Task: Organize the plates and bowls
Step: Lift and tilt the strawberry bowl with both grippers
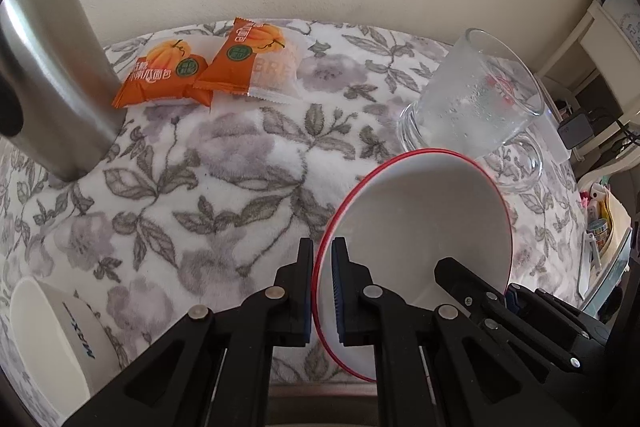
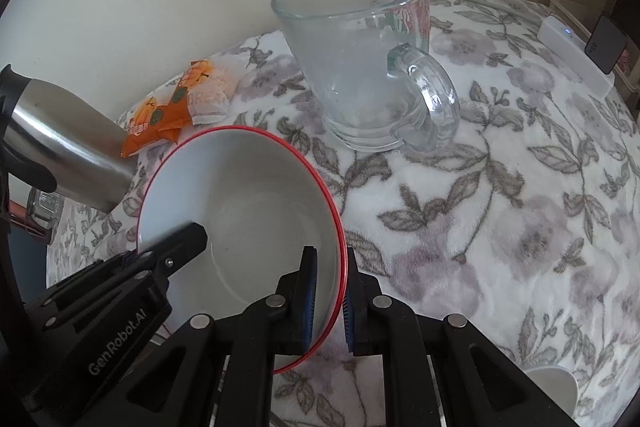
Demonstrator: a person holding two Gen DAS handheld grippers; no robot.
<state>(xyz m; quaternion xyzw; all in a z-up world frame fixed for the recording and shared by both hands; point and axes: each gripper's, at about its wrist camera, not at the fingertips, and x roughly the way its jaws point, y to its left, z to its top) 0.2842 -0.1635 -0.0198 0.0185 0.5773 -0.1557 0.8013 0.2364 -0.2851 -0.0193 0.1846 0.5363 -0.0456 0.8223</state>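
Note:
A white bowl with a red rim [image 1: 424,223] is held tilted above the floral tablecloth [image 1: 224,163]. My left gripper [image 1: 322,251] is shut on the bowl's left rim. My right gripper [image 2: 332,259] straddles the opposite rim of the same bowl [image 2: 248,195], its jaws close on it with a small gap at the outer pad. Each gripper shows in the other's view, the right one [image 1: 472,279] and the left one [image 2: 188,239]. A second white bowl [image 1: 44,339] stands at the lower left of the left wrist view; its edge also shows in the right wrist view [image 2: 556,387].
A glass mug [image 2: 360,67] stands behind the bowl. A steel kettle or flask [image 1: 52,67] stands at the left. Two orange snack packets [image 1: 208,67] lie by the wall. A white box [image 2: 576,55] lies at the table's right edge.

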